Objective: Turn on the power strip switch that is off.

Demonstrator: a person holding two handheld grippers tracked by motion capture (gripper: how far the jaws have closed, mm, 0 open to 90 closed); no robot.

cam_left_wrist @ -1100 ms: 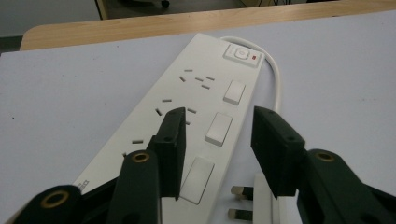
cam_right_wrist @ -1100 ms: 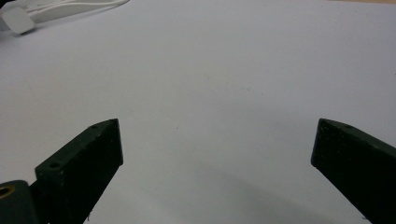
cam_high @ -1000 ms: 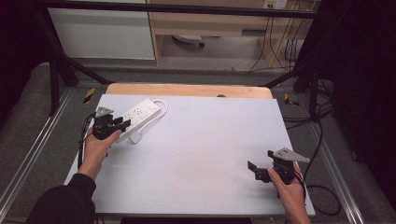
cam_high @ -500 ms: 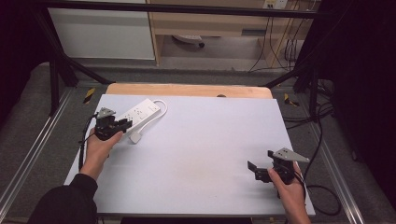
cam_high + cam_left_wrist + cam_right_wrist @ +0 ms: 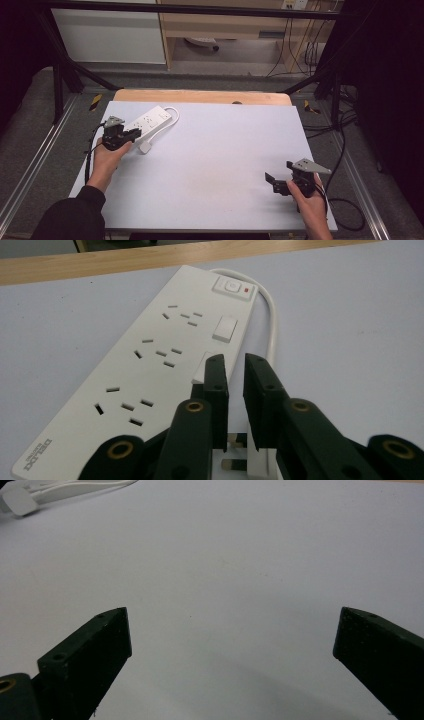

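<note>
two jaws nearly closed, empty

A power strip (image 5: 149,119) lay on the worktop (image 5: 210,155) toward its far left corner, set at a slant. Its cord (image 5: 172,114) looped round the far end and ran back along the strip's right side to the plug (image 5: 145,147), which lay just in front of the strip. The left tool (image 5: 131,134) sat over the strip's near end. The right tool (image 5: 272,181) was well apart, near the front right corner.
</note>
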